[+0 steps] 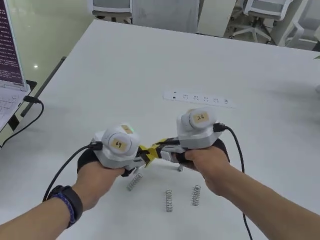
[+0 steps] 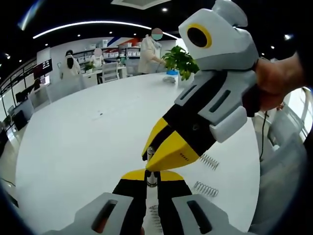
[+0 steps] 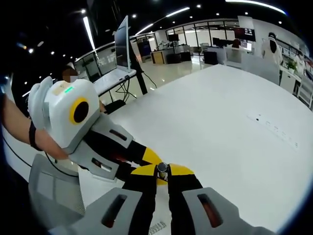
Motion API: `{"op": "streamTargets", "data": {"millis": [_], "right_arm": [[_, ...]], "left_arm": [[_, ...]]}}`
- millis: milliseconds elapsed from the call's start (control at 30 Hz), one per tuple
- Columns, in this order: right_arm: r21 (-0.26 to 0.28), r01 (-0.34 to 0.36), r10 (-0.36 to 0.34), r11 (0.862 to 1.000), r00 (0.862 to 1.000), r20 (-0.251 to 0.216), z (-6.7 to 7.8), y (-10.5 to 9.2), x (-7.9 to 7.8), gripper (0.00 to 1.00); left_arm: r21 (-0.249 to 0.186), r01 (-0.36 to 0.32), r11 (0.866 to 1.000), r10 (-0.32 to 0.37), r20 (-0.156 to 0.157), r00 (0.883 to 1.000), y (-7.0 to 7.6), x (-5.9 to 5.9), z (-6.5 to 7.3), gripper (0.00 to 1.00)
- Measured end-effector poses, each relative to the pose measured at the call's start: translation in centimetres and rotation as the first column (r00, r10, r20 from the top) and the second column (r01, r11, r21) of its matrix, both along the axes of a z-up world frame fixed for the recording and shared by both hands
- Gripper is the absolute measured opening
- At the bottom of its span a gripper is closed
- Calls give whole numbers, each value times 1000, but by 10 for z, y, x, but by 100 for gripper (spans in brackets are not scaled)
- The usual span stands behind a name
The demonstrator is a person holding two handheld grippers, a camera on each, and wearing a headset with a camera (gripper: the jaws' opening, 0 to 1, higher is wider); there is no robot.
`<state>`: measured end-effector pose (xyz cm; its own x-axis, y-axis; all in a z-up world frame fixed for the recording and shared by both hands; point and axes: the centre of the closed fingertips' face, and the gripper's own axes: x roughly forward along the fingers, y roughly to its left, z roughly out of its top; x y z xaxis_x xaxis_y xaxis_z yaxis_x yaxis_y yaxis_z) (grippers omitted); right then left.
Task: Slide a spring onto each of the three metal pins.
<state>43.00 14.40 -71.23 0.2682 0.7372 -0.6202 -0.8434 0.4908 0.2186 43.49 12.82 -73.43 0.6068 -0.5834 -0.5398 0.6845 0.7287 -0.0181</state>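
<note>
Right gripper point(image 3: 162, 172) is clamped on a metal pin point(image 3: 162, 168), tip to tip with the left gripper point(image 2: 152, 179), whose near-closed jaws seem to pinch that pin too. 3 springs point(image 1: 168, 200) lie loose by the table's point(image 1: 150, 65) near edge. None looks threaded yet; next, 1 gripper must let go and fetch a spring.

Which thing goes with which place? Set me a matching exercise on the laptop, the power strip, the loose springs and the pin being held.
Things:
1 laptop
2 power strip
3 loose springs
4 metal pin

Places:
A where the jaw tips meet
B far left of the head view
C on the table, nearest the person
D mid-table, farther out

Pairs: 1-B; 2-D; 3-C; 4-A
</note>
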Motion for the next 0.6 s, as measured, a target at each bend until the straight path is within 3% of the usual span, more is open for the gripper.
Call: {"op": "streamTargets", "data": {"millis": [600], "right_arm": [[-40,11,-12,999,1000,-21,-27,14,9,6]], "left_arm": [[-34,-52,998,50,-39,998,13,9,-27,0]]}}
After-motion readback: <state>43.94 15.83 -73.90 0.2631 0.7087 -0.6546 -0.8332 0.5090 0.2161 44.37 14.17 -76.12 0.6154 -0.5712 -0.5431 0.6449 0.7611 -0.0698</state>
